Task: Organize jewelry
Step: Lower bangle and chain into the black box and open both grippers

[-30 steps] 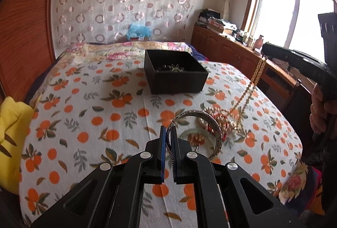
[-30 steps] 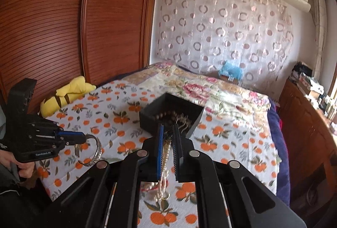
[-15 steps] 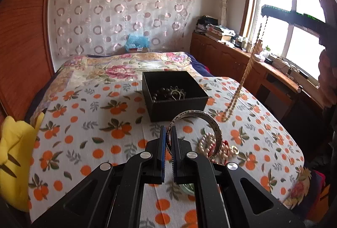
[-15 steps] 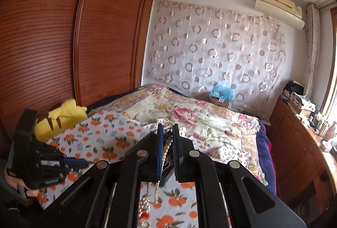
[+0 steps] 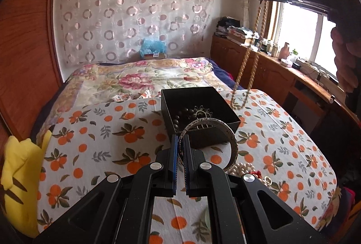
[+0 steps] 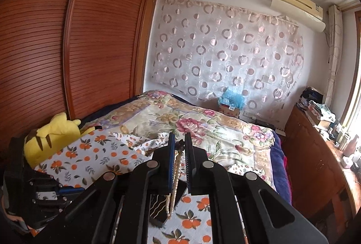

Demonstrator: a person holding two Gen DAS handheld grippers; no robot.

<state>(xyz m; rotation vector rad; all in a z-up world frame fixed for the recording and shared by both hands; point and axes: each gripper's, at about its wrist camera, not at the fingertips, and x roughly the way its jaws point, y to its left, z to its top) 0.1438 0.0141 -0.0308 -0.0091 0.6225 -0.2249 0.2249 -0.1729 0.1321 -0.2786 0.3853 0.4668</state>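
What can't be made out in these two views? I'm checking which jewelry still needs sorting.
- Pile of pearls on the bedspread: partly hidden by the left tool and its bangle, left wrist view.
- Black box contents: dark beads, too small to tell apart.
- Bead necklace: lower end hidden by the right tool, right wrist view.

Bedsheet (image 5: 94, 138) white, printed with orange fruit and green-brown leaves — quilt (image 5: 135, 79) behind it cream with pink florals. Jewelry box (image 5: 211, 131) black. Bangle (image 5: 233, 142) silver, bead necklace (image 5: 244, 63) tan. Plush toy (image 6: 54, 133) yellow with brown stripes. Curtain (image 6: 225, 56) white — pink ring pattern.
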